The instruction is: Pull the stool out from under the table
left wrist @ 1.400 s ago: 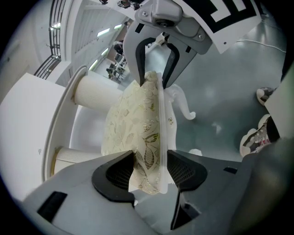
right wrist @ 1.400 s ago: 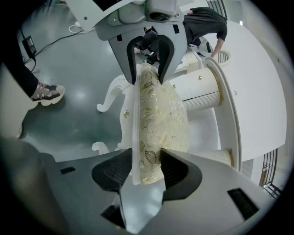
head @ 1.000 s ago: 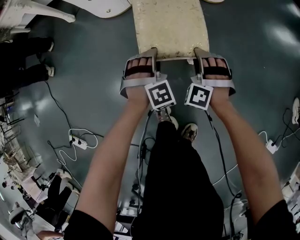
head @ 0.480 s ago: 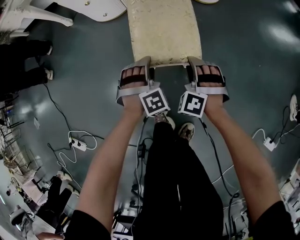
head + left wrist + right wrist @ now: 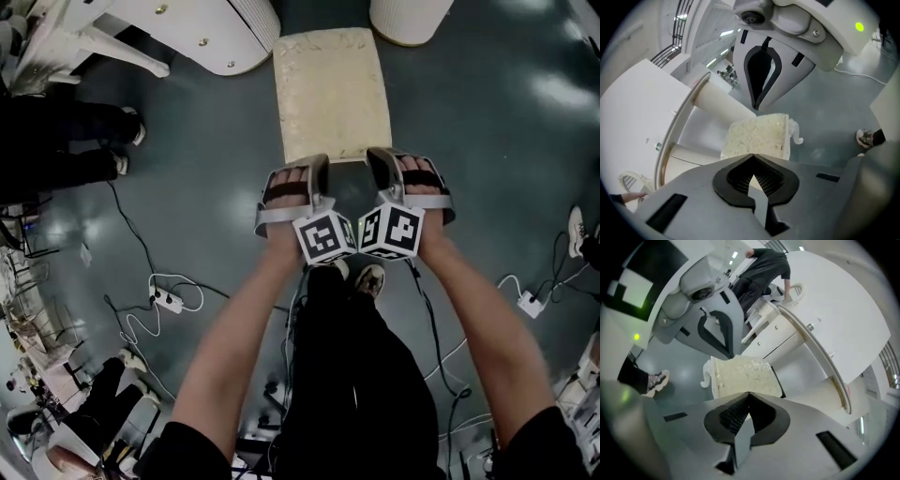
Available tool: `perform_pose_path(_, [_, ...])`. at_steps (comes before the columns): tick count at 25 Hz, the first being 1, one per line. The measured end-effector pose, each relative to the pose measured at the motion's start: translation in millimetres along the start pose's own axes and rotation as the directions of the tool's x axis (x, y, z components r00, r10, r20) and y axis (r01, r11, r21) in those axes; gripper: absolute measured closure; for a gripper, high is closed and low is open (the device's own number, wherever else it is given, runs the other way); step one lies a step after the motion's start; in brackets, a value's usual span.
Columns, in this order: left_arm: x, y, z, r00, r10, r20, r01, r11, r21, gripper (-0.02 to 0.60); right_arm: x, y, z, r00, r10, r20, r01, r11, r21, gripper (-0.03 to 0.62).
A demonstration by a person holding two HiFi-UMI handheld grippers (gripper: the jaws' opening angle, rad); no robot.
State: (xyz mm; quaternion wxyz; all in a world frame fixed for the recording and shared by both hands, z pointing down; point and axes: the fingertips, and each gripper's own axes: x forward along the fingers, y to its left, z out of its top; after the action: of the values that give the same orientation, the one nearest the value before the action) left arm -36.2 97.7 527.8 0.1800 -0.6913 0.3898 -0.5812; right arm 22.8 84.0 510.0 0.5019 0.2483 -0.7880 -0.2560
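Observation:
The stool [image 5: 333,94], with a cream cushion, stands on the grey floor clear of the white round table [image 5: 206,28]. Both grippers hover at its near edge, tilted toward each other with their marker cubes almost touching. The left gripper [image 5: 317,173] is shut with nothing between its jaws, and so is the right gripper [image 5: 382,169]. From the left gripper view, the closed left gripper [image 5: 752,158] points at the stool [image 5: 757,136] just beyond it. In the right gripper view, the stool [image 5: 740,376] lies past the shut right gripper [image 5: 749,397].
The table's pedestal [image 5: 408,19] stands just beyond the stool. A bystander's legs in black [image 5: 66,141] are at the left. Power strips and cables [image 5: 164,300] lie on the floor to both sides. My own shoes [image 5: 370,277] are right behind the grippers.
Both grippers had open jaws over the stool's near corners. They have come off the edge, shut, and moved closer together. More of the stool shows, now clear of the table.

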Motion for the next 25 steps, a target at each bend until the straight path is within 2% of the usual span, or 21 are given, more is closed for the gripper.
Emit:
perform_pose_path(3, [-30.5, 18.5, 14.0, 0.999, -0.033, 0.032, 0.035, 0.997, -0.072, 0.575, -28.0, -19.9, 22.1, 0.995, 0.060, 0.078, -0.071, 0.986, 0.151, 0.588])
perform_pose_path(5, [-52.3, 26.5, 21.7, 0.998, -0.056, 0.042, 0.061, 0.989, -0.133, 0.575, -51.0, -30.9, 31.5, 0.990, 0.080, 0.112, -0.102, 0.972, 0.209, 0.588])
perform_pose_path(8, [-80.4, 40.4, 30.6, 0.996, -0.071, 0.059, 0.082, 0.971, -0.223, 0.575, -84.4, -53.5, 44.8, 0.986, 0.073, 0.150, -0.115, 0.950, 0.291, 0.588])
perform_pose_path(10, [-98.9, 53.2, 38.8, 0.994, -0.068, 0.086, 0.091, 0.951, -0.296, 0.575, -106.1, -68.5, 54.8, 0.981, 0.063, 0.183, -0.127, 0.924, 0.360, 0.588])
perform_pose_path(12, [-119.4, 69.2, 50.7, 0.990, -0.059, 0.127, 0.105, 0.914, -0.391, 0.575, -129.9, -82.9, 64.8, 0.974, 0.050, 0.222, -0.142, 0.895, 0.423, 0.588])
perform_pose_path(13, [-130.7, 77.6, 57.2, 0.987, -0.053, 0.152, 0.117, 0.888, -0.445, 0.575, -143.0, -89.3, 69.2, 0.969, 0.042, 0.242, -0.151, 0.880, 0.451, 0.588])
perform_pose_path(15, [-153.0, 97.2, 68.0, 0.980, -0.024, 0.197, 0.131, 0.823, -0.553, 0.575, -168.7, -101.7, 76.2, 0.960, 0.018, 0.280, -0.162, 0.849, 0.502, 0.588])
perform_pose_path(18, [-183.0, 128.2, 76.2, 0.976, 0.051, 0.209, 0.108, 0.726, -0.679, 0.575, -198.3, -120.0, 81.0, 0.951, -0.030, 0.309, -0.162, 0.800, 0.578, 0.588])
perform_pose_path(19, [-193.2, 134.7, 78.9, 0.975, 0.070, 0.211, 0.101, 0.707, -0.700, 0.575, -206.7, -125.5, 82.4, 0.948, -0.043, 0.314, -0.165, 0.778, 0.606, 0.588])
perform_pose_path(23, [-236.9, 153.3, 91.0, 0.966, 0.115, 0.234, 0.091, 0.691, -0.717, 0.575, -244.3, -153.2, 95.2, 0.938, -0.098, 0.333, -0.172, 0.701, 0.692, 0.588])
perform_pose_path(25, [-259.9, 164.0, 96.3, 0.959, 0.133, 0.249, 0.099, 0.667, -0.738, 0.575, -266.8, -168.0, 104.5, 0.929, -0.130, 0.346, -0.171, 0.679, 0.714, 0.588])
